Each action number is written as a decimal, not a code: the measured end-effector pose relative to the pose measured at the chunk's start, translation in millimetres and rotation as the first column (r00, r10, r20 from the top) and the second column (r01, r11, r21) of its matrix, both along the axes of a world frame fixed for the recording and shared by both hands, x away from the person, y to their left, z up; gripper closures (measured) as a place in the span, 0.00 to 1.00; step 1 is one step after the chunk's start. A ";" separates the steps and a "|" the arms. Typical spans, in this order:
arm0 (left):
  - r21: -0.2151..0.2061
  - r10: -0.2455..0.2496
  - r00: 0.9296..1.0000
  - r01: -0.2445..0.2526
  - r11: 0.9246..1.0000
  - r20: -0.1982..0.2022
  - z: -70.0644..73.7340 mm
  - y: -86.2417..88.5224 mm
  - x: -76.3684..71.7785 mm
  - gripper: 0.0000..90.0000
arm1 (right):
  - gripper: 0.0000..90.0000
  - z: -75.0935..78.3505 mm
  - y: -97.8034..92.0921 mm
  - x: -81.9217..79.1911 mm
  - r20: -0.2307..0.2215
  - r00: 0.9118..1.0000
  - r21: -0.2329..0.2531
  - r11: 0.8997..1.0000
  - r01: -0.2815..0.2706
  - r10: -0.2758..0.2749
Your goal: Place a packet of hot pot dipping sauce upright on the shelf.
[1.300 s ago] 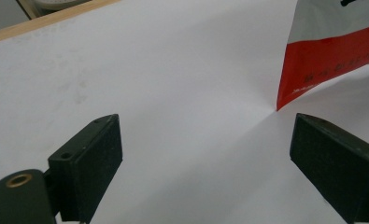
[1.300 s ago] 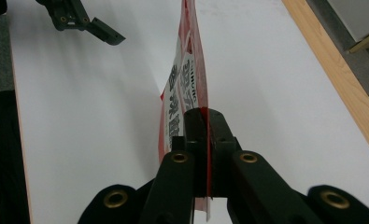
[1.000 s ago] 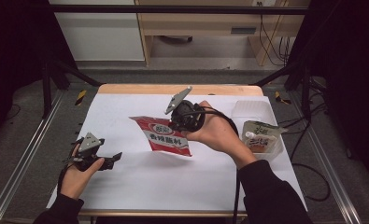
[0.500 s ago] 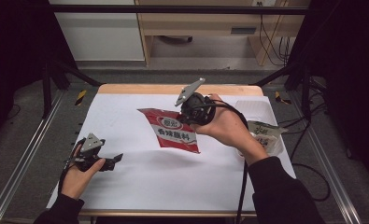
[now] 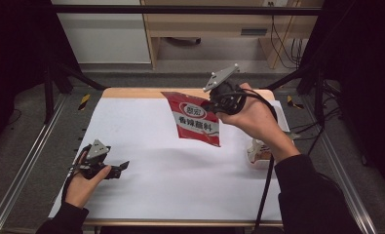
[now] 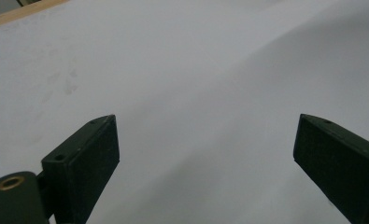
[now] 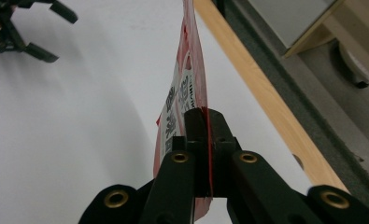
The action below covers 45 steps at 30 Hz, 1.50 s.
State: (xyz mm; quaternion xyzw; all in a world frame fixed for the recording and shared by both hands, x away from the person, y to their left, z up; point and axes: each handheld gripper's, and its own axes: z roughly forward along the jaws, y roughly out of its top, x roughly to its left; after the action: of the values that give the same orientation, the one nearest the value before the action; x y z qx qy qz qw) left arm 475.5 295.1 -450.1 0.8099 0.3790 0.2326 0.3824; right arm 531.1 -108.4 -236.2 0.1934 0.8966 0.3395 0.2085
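R tool (image 5: 210,104) is clamped tight on one edge of a red seasoning packet (image 5: 196,119), held up off the white counter (image 5: 180,165) near its far wooden edge; packet hangs tilted, label w/ white oval facing the high view. In the right gripper view the packet (image 7: 191,84) runs edge-on btwn the closed jaws. L tool (image 5: 120,168) sits low at the near-left of the counter in the person's hand, jaws spread wide, nothing btwn them. A second, pale packet (image 5: 257,150) lies at the counter's right, partly hidden behind the R forearm.
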 end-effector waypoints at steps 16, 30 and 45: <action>0.014 0.001 1.000 0.000 1.000 -0.011 -1.8 0.3 1.8 0.08 | 1.00 15.4 -59.7 25.0 0.052 0.994 0.097 0.991 0.095 -0.101; 0.033 0.005 1.000 -0.005 0.999 -0.010 -3.0 0.7 1.1 0.08 | 1.00 14.2 -95.3 43.2 0.077 0.979 0.120 0.977 0.177 -0.187; 0.042 -0.011 1.000 0.012 0.999 -0.010 -3.0 -1.4 0.6 0.08 | 1.00 12.2 -117.6 42.7 0.093 0.964 0.129 0.963 0.238 -0.250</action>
State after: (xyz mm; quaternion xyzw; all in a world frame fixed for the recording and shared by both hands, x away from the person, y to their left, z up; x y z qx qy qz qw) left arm 476.1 293.7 -453.1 0.8211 0.3711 0.2346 0.3648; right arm 573.7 -226.0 -224.0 0.2956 0.8318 0.3730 0.2857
